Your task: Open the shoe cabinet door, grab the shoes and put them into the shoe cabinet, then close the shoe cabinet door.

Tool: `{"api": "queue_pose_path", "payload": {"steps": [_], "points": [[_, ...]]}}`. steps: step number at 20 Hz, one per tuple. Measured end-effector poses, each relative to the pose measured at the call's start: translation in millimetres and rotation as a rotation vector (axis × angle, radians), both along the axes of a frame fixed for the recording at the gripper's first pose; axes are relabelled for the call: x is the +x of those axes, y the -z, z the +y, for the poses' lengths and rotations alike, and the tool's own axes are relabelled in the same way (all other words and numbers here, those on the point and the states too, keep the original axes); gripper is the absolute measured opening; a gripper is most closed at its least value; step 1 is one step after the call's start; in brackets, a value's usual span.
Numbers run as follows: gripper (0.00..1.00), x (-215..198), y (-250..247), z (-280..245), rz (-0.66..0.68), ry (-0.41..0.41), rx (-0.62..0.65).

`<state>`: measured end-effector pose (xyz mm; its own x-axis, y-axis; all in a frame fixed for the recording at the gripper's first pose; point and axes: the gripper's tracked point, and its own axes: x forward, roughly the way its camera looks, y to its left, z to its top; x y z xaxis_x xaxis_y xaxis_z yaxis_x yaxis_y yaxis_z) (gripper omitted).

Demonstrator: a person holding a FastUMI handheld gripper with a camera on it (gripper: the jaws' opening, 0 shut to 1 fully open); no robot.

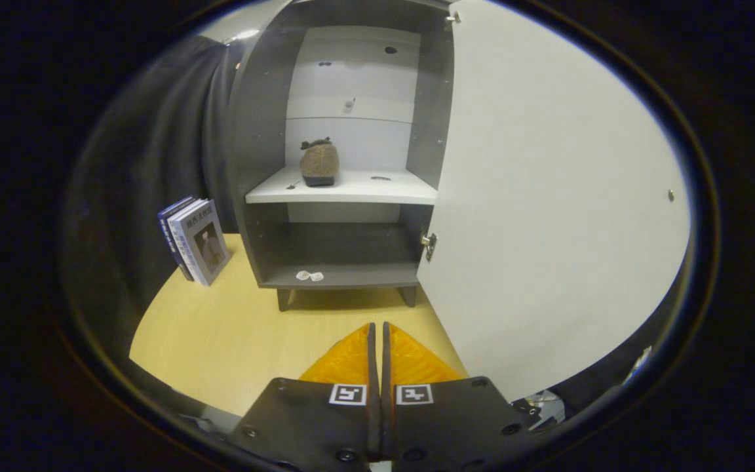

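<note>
- Door (pixel 548 196) swung wide open to the right, so the opening step looks done.
- Shoe (pixel 319 164) sits on the cabinet's (pixel 256 164) white shelf (pixel 351 189), left of middle, toe end toward the back wall (one shoe visible; can't tell if more are meant to go in).
- So placing looks done too; what's left, as I judge it, is closing the door.
- Claw (pixel 378 347) near, low over the counter (pixel 220 328), fingers pressed together with nothing between them, pointing at the cabinet's base, well short of it.
- Contents: upper bay above the shelf holds just the shoe and a small dark mark to its right; lower bay has two small pale tags (pixel 309 276) at its front lip, otherwise bare.
- Books (pixel 195 239) stand on the counter left of the cabinet, leaning, not part of the task.
- Next move likely means getting the claw round the door's far-right edge to push it shut.
</note>
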<state>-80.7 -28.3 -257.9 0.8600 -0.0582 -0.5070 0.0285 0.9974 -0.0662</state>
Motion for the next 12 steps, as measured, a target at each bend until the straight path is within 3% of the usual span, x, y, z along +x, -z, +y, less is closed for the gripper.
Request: {"api": "queue_pose_path", "payload": {"steps": [12], "points": [[0.02,5,20,26,0.035,-0.022,0.005]]}}
